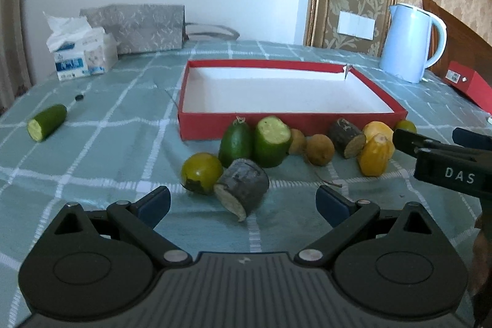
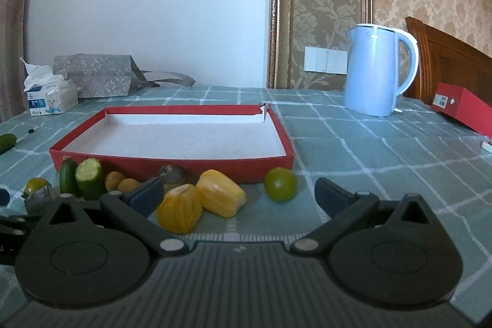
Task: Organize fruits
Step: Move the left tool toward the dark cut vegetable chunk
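Fruits (image 1: 270, 143) lie just beyond both grippers' spread fingers (image 1: 153, 202), untouched; tray (image 1: 196, 125) behind.

Matt cardboard tray (image 1: 196, 125) on woven checked tablecloth (image 1: 92, 162); glossy plastic kettle (image 1: 406, 45).

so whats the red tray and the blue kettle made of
The red tray looks like cardboard, probably a box lid: matte red outside, plain white inside, with one far corner torn open. The blue kettle looks like smooth plastic with a soft sheen, its handle moulded in one piece; what lines the inside cannot be seen.
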Action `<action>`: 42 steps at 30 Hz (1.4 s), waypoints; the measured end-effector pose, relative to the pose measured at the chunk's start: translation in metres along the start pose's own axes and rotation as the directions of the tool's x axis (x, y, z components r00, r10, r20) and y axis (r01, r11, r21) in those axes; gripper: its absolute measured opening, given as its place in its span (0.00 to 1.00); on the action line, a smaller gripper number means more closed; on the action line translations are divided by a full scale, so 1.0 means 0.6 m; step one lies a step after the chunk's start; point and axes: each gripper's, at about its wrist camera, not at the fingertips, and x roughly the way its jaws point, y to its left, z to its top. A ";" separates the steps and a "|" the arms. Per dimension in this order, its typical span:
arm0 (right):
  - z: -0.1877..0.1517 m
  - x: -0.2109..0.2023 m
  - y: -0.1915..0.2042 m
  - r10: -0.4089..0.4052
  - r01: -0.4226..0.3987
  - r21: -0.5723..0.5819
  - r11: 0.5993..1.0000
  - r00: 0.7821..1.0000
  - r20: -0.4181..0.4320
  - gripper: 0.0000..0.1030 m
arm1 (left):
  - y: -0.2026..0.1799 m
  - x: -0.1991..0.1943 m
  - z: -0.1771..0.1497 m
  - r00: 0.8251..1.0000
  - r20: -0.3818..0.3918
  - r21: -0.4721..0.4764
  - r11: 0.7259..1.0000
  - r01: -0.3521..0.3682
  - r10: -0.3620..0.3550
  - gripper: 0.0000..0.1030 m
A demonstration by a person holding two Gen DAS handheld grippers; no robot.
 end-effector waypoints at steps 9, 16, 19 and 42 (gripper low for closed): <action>-0.001 0.005 -0.009 0.013 -0.013 0.045 0.999 1.000 -0.013 1.00 | 0.000 0.008 -0.001 1.000 -0.006 -0.046 0.999 0.023 -0.023 0.98; -0.001 0.006 -0.014 0.026 -0.025 0.068 0.997 1.000 -0.013 1.00 | -0.010 0.007 -0.004 0.999 0.018 -0.025 0.999 0.036 -0.035 0.94; -0.001 0.007 -0.019 0.032 -0.030 0.092 0.995 0.999 -0.019 1.00 | -0.018 0.010 -0.002 0.999 0.010 -0.010 0.999 0.041 -0.041 0.83; -0.005 0.020 -0.044 0.080 -0.069 0.184 0.981 0.995 -0.057 1.00 | -0.033 0.027 0.005 1.000 -0.015 -0.017 1.000 0.024 -0.025 0.69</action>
